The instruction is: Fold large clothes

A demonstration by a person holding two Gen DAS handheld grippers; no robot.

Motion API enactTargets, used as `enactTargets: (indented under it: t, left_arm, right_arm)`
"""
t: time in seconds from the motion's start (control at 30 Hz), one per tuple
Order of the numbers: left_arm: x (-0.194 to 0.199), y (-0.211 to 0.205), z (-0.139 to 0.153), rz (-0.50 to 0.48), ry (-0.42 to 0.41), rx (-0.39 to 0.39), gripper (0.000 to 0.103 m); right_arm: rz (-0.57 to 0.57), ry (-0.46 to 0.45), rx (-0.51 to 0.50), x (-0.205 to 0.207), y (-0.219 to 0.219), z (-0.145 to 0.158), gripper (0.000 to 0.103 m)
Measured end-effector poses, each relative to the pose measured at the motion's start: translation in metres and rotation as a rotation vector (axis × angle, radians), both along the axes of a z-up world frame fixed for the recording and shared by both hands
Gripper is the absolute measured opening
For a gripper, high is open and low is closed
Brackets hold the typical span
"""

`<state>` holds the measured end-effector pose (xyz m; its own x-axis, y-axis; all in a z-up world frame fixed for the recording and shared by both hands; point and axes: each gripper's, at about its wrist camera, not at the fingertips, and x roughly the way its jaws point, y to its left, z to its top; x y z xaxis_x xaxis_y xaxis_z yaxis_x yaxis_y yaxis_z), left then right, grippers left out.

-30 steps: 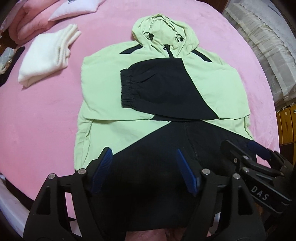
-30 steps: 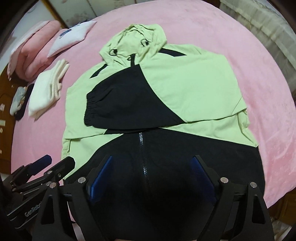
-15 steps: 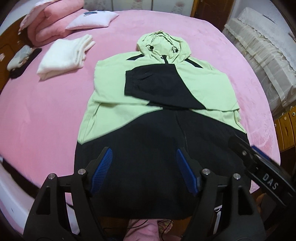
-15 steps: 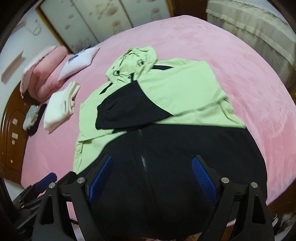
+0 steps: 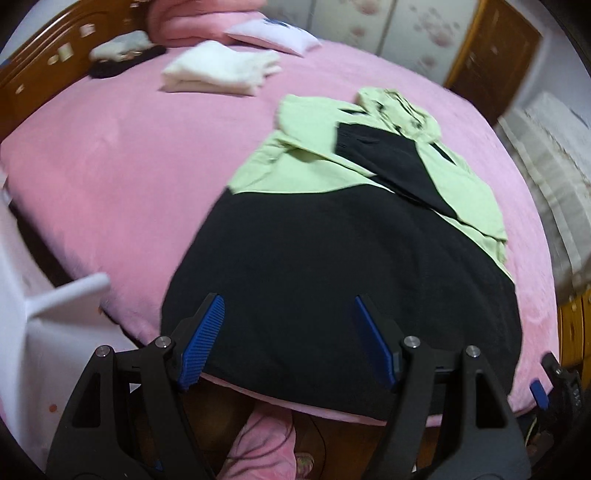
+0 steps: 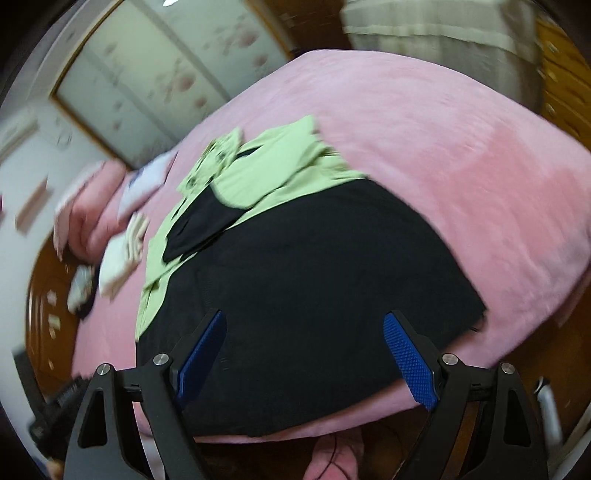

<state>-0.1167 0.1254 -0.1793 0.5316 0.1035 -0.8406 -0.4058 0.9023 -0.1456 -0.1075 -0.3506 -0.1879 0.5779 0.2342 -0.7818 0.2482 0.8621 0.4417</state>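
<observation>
A light-green and black hooded jacket (image 5: pixel 332 236) lies flat on the pink bed (image 5: pixel 122 177), both sleeves folded across its chest, hood at the far end. Its black hem hangs at the near bed edge. In the left wrist view my left gripper (image 5: pixel 290 334) hovers open above the hem's left part, nothing between its blue pads. The right wrist view shows the same jacket (image 6: pixel 303 273), blurred. My right gripper (image 6: pixel 304 349) is open over the hem's right part, empty. The tip of the right gripper (image 5: pixel 537 393) shows at the lower right of the left wrist view.
A folded white garment (image 5: pixel 221 68), a white cushion (image 5: pixel 273 35) and pink bedding (image 5: pixel 199 20) lie near the wooden headboard (image 5: pixel 48 62). A white object (image 5: pixel 55 295) stands by the bed's left side. A draped piece of furniture (image 5: pixel 554 147) and wooden drawers (image 5: pixel 576 325) stand to the right.
Both grippers have drawn back from over the jacket's middle to its hem at the near bed edge, spreading apart and rolling. The jacket has not moved. Both stay open.
</observation>
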Motion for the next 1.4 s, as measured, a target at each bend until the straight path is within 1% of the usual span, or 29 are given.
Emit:
enactTargets:
  t: [0.07, 0.17, 0.23, 0.33, 0.43, 0.5, 0.57, 0.6, 0.67, 0.73, 0.8, 0.83, 0.87, 0.9, 0.97, 1.0, 1.03, 1.13, 1.17, 1.23, 1.27, 1.3, 1.33, 1.4]
  left_arm:
    - [-0.011, 0.012, -0.011, 0.016, -0.025, 0.004, 0.069]
    - [-0.024, 0.029, -0.029, 0.034, -0.044, -0.015, 0.069]
    - [-0.028, 0.040, -0.040, 0.044, -0.038, -0.041, 0.069]
    - [-0.033, 0.056, -0.055, 0.041, -0.038, -0.078, 0.069]
    - [-0.036, 0.070, -0.069, 0.017, -0.034, -0.121, 0.069]
    - [-0.036, 0.078, -0.078, -0.012, -0.028, -0.136, 0.069]
    - [-0.035, 0.084, -0.084, -0.050, -0.019, -0.143, 0.069]
    - [-0.033, 0.087, -0.087, -0.061, -0.006, -0.146, 0.069]
    - [-0.030, 0.095, -0.095, -0.077, 0.022, -0.174, 0.069]
    - [-0.029, 0.105, -0.104, -0.069, 0.027, -0.210, 0.069]
    - [-0.027, 0.117, -0.114, -0.052, 0.027, -0.242, 0.069]
    - [-0.025, 0.121, -0.118, -0.042, 0.030, -0.243, 0.069]
    - [-0.024, 0.122, -0.121, -0.046, 0.035, -0.230, 0.069]
    - [-0.022, 0.121, -0.124, -0.067, 0.040, -0.212, 0.069]
    - [-0.019, 0.120, -0.133, -0.105, 0.063, -0.208, 0.069]
    - [-0.016, 0.119, -0.141, -0.118, 0.093, -0.203, 0.069]
    - [-0.014, 0.119, -0.146, -0.120, 0.110, -0.205, 0.069]
    - [-0.011, 0.122, -0.154, -0.108, 0.121, -0.226, 0.069]
    - [-0.011, 0.124, -0.155, -0.097, 0.123, -0.240, 0.066]
    - [-0.015, 0.128, -0.155, -0.079, 0.126, -0.267, 0.048]
    - [-0.016, 0.127, -0.155, -0.065, 0.132, -0.262, 0.042]
    - [-0.017, 0.127, -0.154, -0.060, 0.140, -0.258, 0.025]
    - [-0.017, 0.126, -0.152, -0.054, 0.144, -0.257, 0.016]
    - [-0.019, 0.125, -0.145, -0.017, 0.140, -0.277, 0.011]
  right_arm:
    - [-0.055, 0.014, 0.008, -0.013, -0.027, -0.016, 0.088]
    - [-0.096, 0.045, -0.043, -0.027, -0.060, -0.039, 0.088]
    - [-0.081, 0.040, -0.083, -0.035, -0.074, -0.053, 0.088]
    - [-0.021, 0.039, -0.133, -0.039, -0.088, -0.074, 0.088]
    - [0.019, 0.022, -0.116, -0.039, -0.099, -0.091, 0.088]
    - [0.029, 0.044, -0.086, -0.036, -0.110, -0.106, 0.085]
    - [0.036, 0.071, -0.074, -0.031, -0.114, -0.115, 0.076]
    - [0.048, 0.092, -0.086, -0.027, -0.114, -0.119, 0.074]
    - [0.087, 0.097, -0.106, -0.021, -0.112, -0.123, 0.073]
    - [0.109, 0.095, -0.113, -0.016, -0.110, -0.124, 0.073]
    - [0.118, 0.112, -0.100, -0.012, -0.112, -0.129, 0.067]
    - [0.118, 0.119, -0.094, -0.011, -0.114, -0.132, 0.065]
    - [0.115, 0.123, -0.085, -0.010, -0.116, -0.133, 0.061]
    - [0.110, 0.124, -0.072, -0.010, -0.118, -0.133, 0.059]
    - [0.098, 0.129, -0.037, -0.007, -0.120, -0.130, 0.047]
    - [0.091, 0.133, -0.025, -0.008, -0.120, -0.129, 0.043]
    - [0.084, 0.135, -0.014, -0.009, -0.124, -0.129, 0.037]
    - [0.066, 0.138, 0.016, -0.012, -0.127, -0.129, 0.030]
    - [0.063, 0.139, 0.026, -0.012, -0.128, -0.129, 0.028]
    - [0.059, 0.137, 0.045, -0.012, -0.128, -0.128, 0.025]
    - [0.054, 0.131, 0.066, -0.012, -0.128, -0.127, 0.023]
    - [0.048, 0.130, 0.091, -0.012, -0.127, -0.125, 0.023]
    - [0.047, 0.133, 0.117, -0.010, -0.123, -0.122, 0.022]
    - [0.038, 0.145, 0.161, -0.006, -0.111, -0.119, 0.021]
